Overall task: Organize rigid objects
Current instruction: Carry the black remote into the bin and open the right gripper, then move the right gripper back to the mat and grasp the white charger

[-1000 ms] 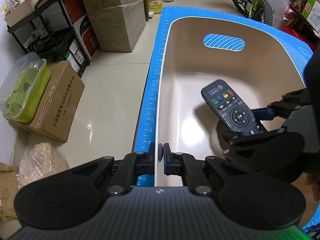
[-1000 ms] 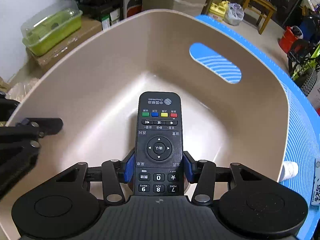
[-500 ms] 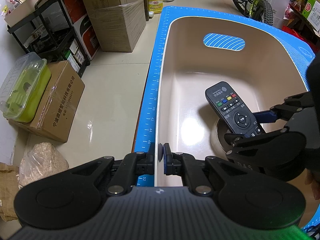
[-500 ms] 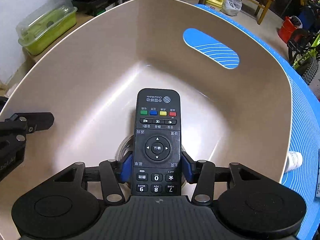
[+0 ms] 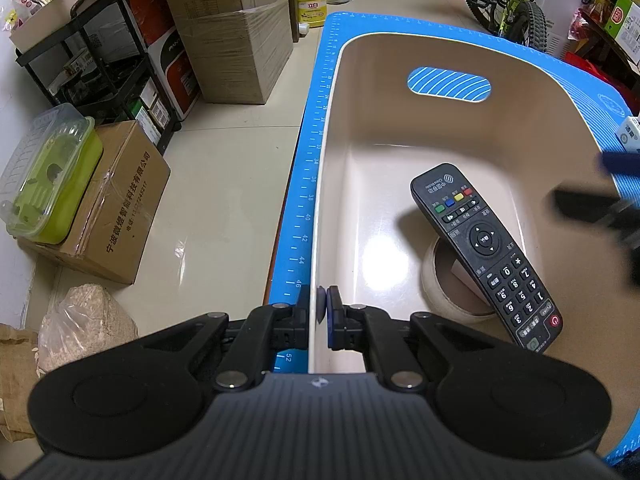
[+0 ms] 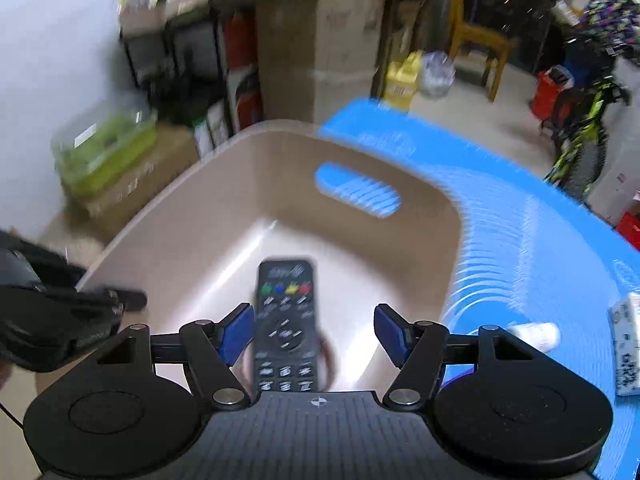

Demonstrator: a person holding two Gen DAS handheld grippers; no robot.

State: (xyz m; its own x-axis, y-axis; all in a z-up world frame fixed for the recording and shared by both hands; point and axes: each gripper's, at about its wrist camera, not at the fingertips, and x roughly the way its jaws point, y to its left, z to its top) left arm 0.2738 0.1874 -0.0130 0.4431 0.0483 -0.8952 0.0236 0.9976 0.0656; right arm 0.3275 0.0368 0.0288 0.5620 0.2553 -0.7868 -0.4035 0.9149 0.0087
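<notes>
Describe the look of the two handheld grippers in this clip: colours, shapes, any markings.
Both the left gripper and right gripper share one design: matte black ribbed body, two round black discs, black linkage arms with silver rivets, blue finger pads, and a small white crosshair mark. No cables or sleeves show.

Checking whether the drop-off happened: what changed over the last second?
The right gripper opened, released the remote and pulled back up out of the bin. The remote now lies propped on the tape roll. The left gripper stays clamped on the bin's rim.
</notes>
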